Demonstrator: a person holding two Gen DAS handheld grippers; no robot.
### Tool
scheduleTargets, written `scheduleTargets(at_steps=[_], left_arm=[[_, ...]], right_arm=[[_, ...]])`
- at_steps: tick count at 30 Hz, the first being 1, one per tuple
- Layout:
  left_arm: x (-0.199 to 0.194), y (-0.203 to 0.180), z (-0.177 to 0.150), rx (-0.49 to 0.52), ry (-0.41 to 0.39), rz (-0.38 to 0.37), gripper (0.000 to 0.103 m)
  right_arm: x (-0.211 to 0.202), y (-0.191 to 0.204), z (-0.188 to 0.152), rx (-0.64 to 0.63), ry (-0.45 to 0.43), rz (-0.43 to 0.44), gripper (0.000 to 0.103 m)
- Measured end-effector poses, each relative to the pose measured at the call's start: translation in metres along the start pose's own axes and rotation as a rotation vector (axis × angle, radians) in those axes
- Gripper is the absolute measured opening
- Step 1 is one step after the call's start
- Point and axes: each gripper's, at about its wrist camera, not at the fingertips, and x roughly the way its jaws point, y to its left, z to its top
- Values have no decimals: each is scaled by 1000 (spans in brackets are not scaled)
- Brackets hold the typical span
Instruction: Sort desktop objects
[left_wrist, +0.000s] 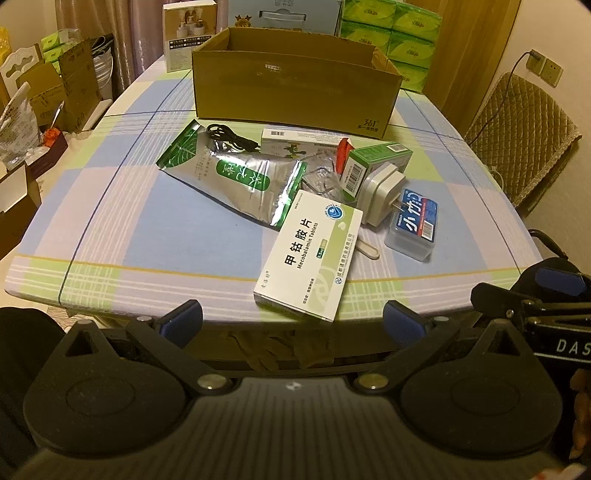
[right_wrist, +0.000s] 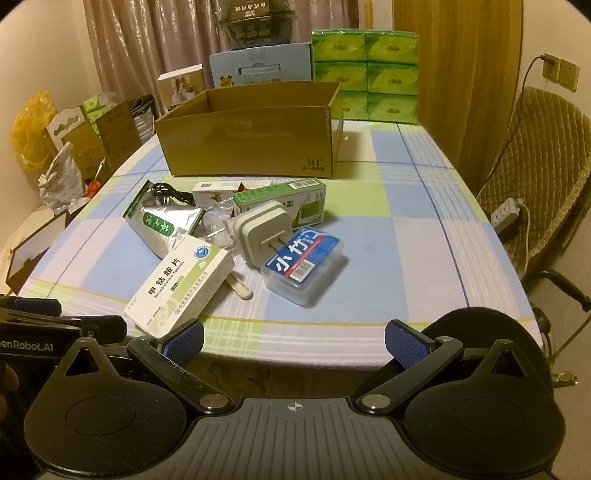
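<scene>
Left gripper (left_wrist: 291, 317) and right gripper (right_wrist: 294, 338), jaws apart and empty, at the desk's (right_wrist: 424, 229) near edge; tablet box (left_wrist: 308, 260) nearest, cardboard box (left_wrist: 295, 92) far.

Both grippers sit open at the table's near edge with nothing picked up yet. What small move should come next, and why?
Probably ease the left gripper forward onto the white Mecobalamin box: it lies nearest, on top of the pile and unobstructed, and the cardboard box behind stands open. The right gripper is open and empty too.
</scene>
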Motion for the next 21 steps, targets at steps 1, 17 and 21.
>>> scheduleTargets(at_steps=[1, 17, 21], left_arm=[[0, 0, 0, 1, 0, 1, 102], [11, 1, 8, 29, 7, -38, 102], [19, 4, 12, 45, 14, -47, 102]], right_arm=[[1, 0, 1, -3, 2, 0, 101], [13, -5, 15, -137, 35, 5, 101], [18, -6, 26, -219, 24, -2, 101]])
